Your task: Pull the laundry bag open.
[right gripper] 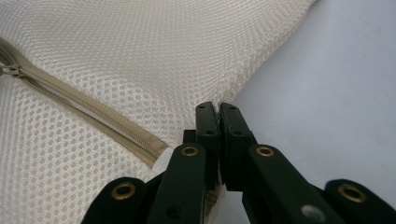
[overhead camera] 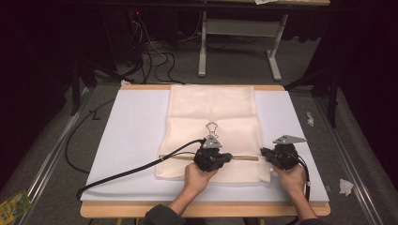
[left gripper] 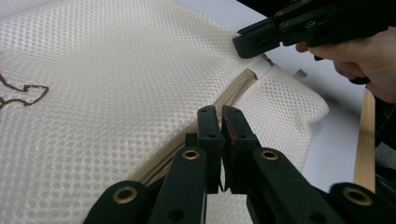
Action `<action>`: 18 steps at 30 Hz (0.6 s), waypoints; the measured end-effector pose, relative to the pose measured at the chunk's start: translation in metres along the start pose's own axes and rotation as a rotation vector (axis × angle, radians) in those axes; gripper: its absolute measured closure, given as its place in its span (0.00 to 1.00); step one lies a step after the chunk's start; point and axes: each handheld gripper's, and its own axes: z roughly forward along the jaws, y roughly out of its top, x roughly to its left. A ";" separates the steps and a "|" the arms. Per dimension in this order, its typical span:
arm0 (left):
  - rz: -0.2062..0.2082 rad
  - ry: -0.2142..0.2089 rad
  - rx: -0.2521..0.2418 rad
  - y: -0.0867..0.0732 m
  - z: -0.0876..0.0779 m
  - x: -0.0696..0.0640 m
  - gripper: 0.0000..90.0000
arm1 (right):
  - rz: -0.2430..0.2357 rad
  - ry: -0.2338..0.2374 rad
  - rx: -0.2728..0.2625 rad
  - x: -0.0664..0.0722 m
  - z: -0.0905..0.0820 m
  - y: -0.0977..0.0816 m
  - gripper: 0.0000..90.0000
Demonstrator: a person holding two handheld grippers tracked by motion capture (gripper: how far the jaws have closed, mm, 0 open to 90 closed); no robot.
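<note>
Left gripper view shows the left gripper [left gripper: 221, 119] with its two black jaws pressed together, their tips at the tan zipper [left gripper: 233, 91] that runs across a cream mesh laundry bag [left gripper: 107, 84]; whether they pinch the zipper pull cannot be told, since the jaws cover that spot. Farther up the same zipper line, the right gripper [left gripper: 245, 44] has its closed tip at the white tab on the bag's edge, with the person's right hand [left gripper: 359, 51] behind it.

Right gripper view has that gripper's own jaws shut as well, nipping the bag's edge just past the end of the zipper, where the mesh meets the pale foam mat [right gripper: 327, 84]. The zipper slider [right gripper: 11, 71] lies well up the track from there.

High view places the bag flat in the middle of the mat on the wooden table [overhead camera: 202, 209], the zipper running crosswise near its close end. The left hand [overhead camera: 199, 176] sits at the zipper's middle, while the right hand is at the bag's right edge.
</note>
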 end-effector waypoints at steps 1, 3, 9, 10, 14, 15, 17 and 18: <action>-0.004 0.002 -0.002 -0.001 -0.001 0.001 0.97 | 0.004 -0.003 0.003 0.000 0.000 0.001 0.99; -0.012 0.004 -0.006 -0.002 -0.004 0.003 0.97 | 0.005 -0.003 0.005 0.000 0.000 0.001 0.99; -0.013 0.016 -0.012 -0.004 -0.012 0.007 0.97 | -0.003 -0.011 0.003 0.001 0.001 0.004 0.99; -0.015 0.016 -0.012 -0.004 -0.012 0.007 0.97 | -0.003 -0.011 0.002 0.002 0.001 0.005 0.99; -0.013 0.018 -0.015 -0.004 -0.014 0.007 0.97 | -0.002 -0.009 -0.001 0.003 0.001 0.005 0.99; -0.012 0.018 -0.015 -0.004 -0.014 0.007 0.97 | -0.003 -0.009 -0.001 0.003 0.001 0.005 0.99; -0.011 0.021 -0.016 -0.004 -0.014 0.006 0.97 | -0.005 -0.007 -0.002 0.002 0.001 0.005 0.99; -0.011 0.021 -0.015 -0.005 -0.014 0.006 0.97 | -0.002 -0.009 -0.002 0.003 0.001 0.005 0.99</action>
